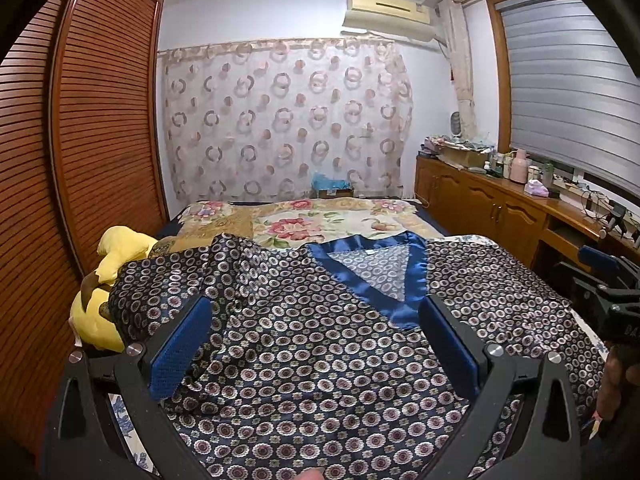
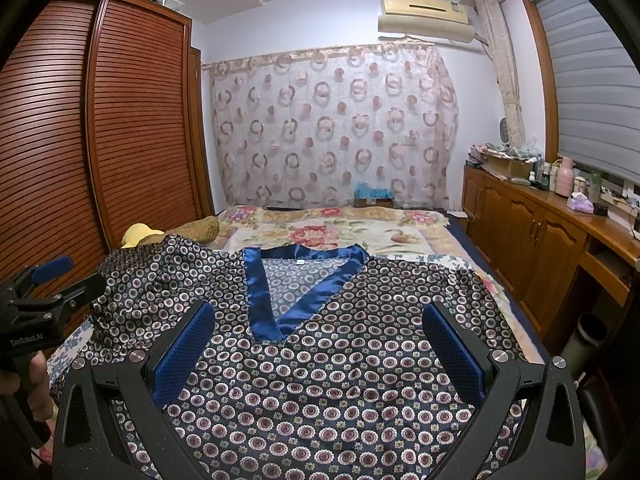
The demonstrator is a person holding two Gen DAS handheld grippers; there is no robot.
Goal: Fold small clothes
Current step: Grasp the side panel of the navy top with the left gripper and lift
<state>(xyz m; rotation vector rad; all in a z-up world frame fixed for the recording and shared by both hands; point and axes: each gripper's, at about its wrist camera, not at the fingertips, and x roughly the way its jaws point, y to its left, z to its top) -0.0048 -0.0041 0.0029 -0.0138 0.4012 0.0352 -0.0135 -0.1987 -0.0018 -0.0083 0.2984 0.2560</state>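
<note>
A dark navy satin top (image 1: 320, 344) printed with small flower rings lies spread face up on the bed, its shiny blue V-neck collar (image 1: 376, 276) pointing toward me. The same top (image 2: 340, 372) fills the lower half of the right wrist view, collar (image 2: 296, 280) at centre. Its left sleeve (image 1: 188, 268) is rumpled over a yellow plush toy (image 1: 108, 280). My left gripper (image 1: 316, 320) hovers open above the top's chest, nothing between its blue pads. My right gripper (image 2: 320, 324) also stands open above the cloth. Each gripper shows at the other view's edge.
The bed (image 2: 336, 232) carries a floral cover beyond the top. A louvred wooden wardrobe (image 1: 80, 140) runs along the left. A wooden cabinet (image 2: 532, 236) with bottles and clutter lines the right wall under a window blind. A patterned curtain (image 1: 284, 120) hangs behind.
</note>
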